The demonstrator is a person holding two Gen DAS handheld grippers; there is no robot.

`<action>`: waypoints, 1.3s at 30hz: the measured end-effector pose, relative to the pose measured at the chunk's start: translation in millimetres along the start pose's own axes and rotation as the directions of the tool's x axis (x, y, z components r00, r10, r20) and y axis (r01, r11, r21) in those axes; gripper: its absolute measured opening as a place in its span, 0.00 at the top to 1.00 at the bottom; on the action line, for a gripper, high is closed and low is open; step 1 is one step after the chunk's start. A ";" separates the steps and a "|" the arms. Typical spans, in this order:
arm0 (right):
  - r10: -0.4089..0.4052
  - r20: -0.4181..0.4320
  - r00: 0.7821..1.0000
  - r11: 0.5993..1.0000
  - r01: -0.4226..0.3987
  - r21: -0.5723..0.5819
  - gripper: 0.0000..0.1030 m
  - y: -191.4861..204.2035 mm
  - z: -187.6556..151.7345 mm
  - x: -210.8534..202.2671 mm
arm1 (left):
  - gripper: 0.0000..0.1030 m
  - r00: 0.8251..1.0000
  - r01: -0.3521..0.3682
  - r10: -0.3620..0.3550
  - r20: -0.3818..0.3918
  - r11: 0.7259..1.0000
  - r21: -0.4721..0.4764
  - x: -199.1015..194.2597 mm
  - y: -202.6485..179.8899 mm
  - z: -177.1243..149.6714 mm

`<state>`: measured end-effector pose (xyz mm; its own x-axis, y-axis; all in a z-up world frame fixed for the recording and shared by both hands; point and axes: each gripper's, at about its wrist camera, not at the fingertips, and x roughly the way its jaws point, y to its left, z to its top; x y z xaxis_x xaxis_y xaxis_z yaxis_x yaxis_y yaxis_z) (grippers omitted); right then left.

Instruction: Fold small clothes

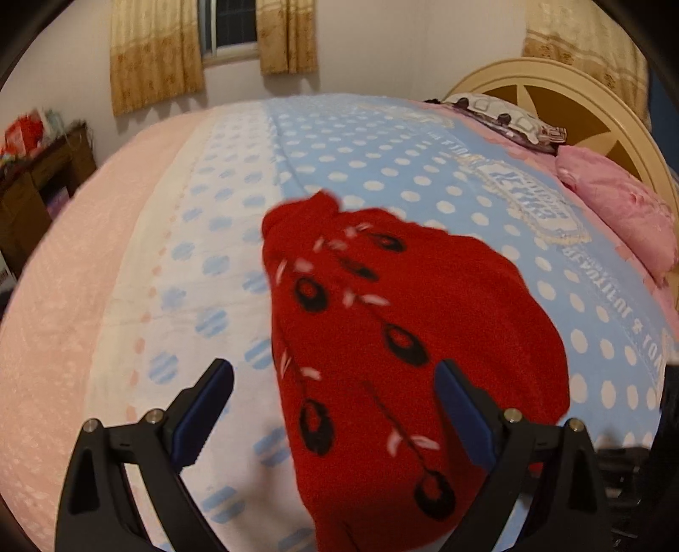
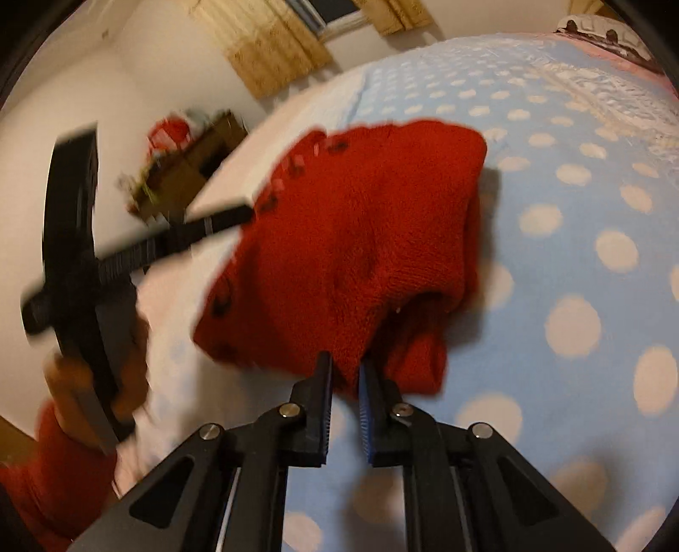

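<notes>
A small red sweater (image 1: 394,348) with black rings and pale leaf marks lay bunched on a blue blanket (image 1: 424,170) dotted with white, spread over a bed. In the left wrist view the sweater filled the centre and lower middle of the frame. The left gripper (image 1: 335,407) stood with its jaws spread wide, one finger at lower left over the pale part of the bedding, the other at lower right against the sweater's edge; the cloth ran between them, but the pads did not press on it.

In the right wrist view the right gripper (image 2: 346,375) at bottom centre had its jaws drawn close together on a fold at the sweater's near edge, the red cloth (image 2: 352,237) rising from the fingertips toward the middle of the frame. The left gripper's body (image 2: 80,263) showed blurred at the left, held by a hand (image 2: 127,373) in a red sleeve (image 2: 55,475).

Around the bed: a pink pillow (image 1: 619,212) and a cream headboard (image 1: 564,93) at upper right, a patterned pillow (image 1: 505,114) beside them, yellow curtains (image 1: 157,55) and a window (image 1: 231,25) at top, and a dark wooden cabinet (image 1: 42,182) at the left with red items on it, too blurred to identify.
</notes>
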<state>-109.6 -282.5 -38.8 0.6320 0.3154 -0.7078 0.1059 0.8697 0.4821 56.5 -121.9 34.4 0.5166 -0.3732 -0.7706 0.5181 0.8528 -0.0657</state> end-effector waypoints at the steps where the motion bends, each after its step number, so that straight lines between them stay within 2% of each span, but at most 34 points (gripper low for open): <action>1: 0.011 -0.004 1.000 1.000 -0.011 0.016 0.91 -5.7 -4.7 -1.6 | 0.05 1.000 0.009 -0.009 -0.016 1.000 -0.011 4.6 0.9 -2.2; 3: 0.037 0.005 0.999 0.997 -0.037 0.061 0.91 -16.6 -7.6 -6.3 | 0.05 0.999 0.011 -0.012 -0.040 1.000 -0.024 14.0 -0.9 -8.7; 7: 0.041 0.043 0.998 0.997 -0.044 0.061 0.90 -23.0 -6.2 -31.6 | 0.04 0.999 0.022 -0.025 -0.040 0.997 -0.070 20.1 3.1 -19.2; 9: 0.081 0.095 0.992 0.994 -0.088 0.072 0.90 -24.0 0.5 -50.2 | 0.00 0.998 0.045 -0.051 -0.040 0.990 -0.135 23.1 11.5 -23.3; 12: 0.107 0.205 0.973 0.987 -0.128 0.095 0.89 -24.1 24.4 -75.8 | 0.00 0.993 0.093 -0.108 -0.052 0.968 -0.232 29.1 21.0 -28.8; 14: 0.079 0.255 0.964 0.990 -0.106 0.094 0.88 -22.0 49.5 -78.8 | 0.00 0.990 0.113 -0.132 -0.053 0.956 -0.270 30.2 24.7 -31.8; 16: 0.037 0.247 0.968 0.997 -0.054 0.063 0.87 -17.4 73.3 -66.7 | 0.00 0.991 0.109 -0.127 -0.051 0.958 -0.265 28.1 23.2 -31.8; 18: -0.019 0.201 0.980 1.000 0.014 0.023 0.87 -11.6 91.9 -40.0 | 0.00 0.991 0.102 -0.120 -0.055 0.961 -0.255 26.1 21.2 -31.0; 20: -0.056 0.149 0.987 0.998 0.057 -0.004 0.87 -9.1 100.3 -10.2 | 0.00 0.989 0.113 -0.132 -0.062 0.963 -0.246 22.4 22.5 -28.2; 21: -0.080 0.097 0.992 0.997 0.082 -0.015 0.87 -9.9 102.7 8.6 | 0.00 0.989 0.120 -0.138 -0.057 0.964 -0.238 18.6 24.6 -26.4; 23: -0.138 0.061 0.989 0.990 0.140 -0.029 0.87 -13.2 100.2 26.9 | 0.00 0.992 0.110 -0.121 -0.037 0.970 -0.216 12.0 31.0 -21.0; 25: -0.132 0.090 0.987 0.991 0.135 -0.023 0.87 -12.6 101.3 20.6 | 0.00 0.997 0.076 -0.081 -0.014 0.978 -0.196 6.7 38.1 -16.1; 28: -0.011 0.197 0.980 0.995 -0.009 0.100 0.87 -27.5 101.4 -8.8 | 0.00 0.999 0.040 -0.037 0.018 0.981 -0.191 7.0 51.0 -4.5; 29: 0.033 0.236 0.971 0.986 -0.071 0.154 0.84 -36.9 100.5 -19.9 | 0.00 0.999 0.047 -0.045 0.018 0.978 -0.203 9.2 55.5 -0.3; 30: 0.058 0.252 0.966 0.976 -0.108 0.190 0.60 -42.6 99.4 -23.8 | 0.00 0.998 0.070 -0.068 0.017 0.973 -0.219 12.2 59.5 3.1; 31: 0.101 0.279 0.955 0.954 -0.173 0.244 0.18 -52.0 97.8 -29.2 | 0.00 0.996 0.089 -0.088 0.013 0.969 -0.229 15.3 62.0 5.3; 32: 0.143 0.321 0.936 0.928 -0.240 0.286 0.06 -58.9 94.8 -33.6 | 0.00 0.994 0.106 -0.108 0.006 0.967 -0.234 19.7 63.0 8.0; 33: 0.175 0.353 0.919 0.903 -0.293 0.316 0.05 -65.7 92.1 -35.7 | 0.00 0.993 0.115 -0.118 -0.002 0.966 -0.233 24.7 62.8 10.0; 34: 0.198 0.345 0.918 0.881 -0.321 0.348 0.05 -72.7 91.6 -33.5 | 0.00 0.993 0.115 -0.121 -0.012 0.966 -0.231 28.7 62.0 11.9; 35: 0.187 0.323 0.928 0.879 -0.305 0.366 0.05 -75.2 92.5 -30.7 | 0.00 0.992 0.113 -0.122 -0.026 0.967 -0.228 33.7 60.5 12.4; 37: 0.098 0.261 0.960 0.921 -0.187 0.342 0.05 -71.6 97.9 -23.3 | 0.00 0.989 0.117 -0.136 -0.065 0.965 -0.236 45.1 58.8 12.3; 39: 0.002 0.204 0.979 0.957 -0.061 0.284 0.05 -63.6 102.0 -12.5 | 0.00 0.983 0.147 -0.171 -0.065 0.949 -0.278 49.7 63.6 10.8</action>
<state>-45.9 -380.5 -7.9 0.7756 0.2330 -0.5866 0.2808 0.7050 0.6512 122.5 -90.1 -1.2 0.3745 -0.4892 -0.7877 0.3787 0.8561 -0.3517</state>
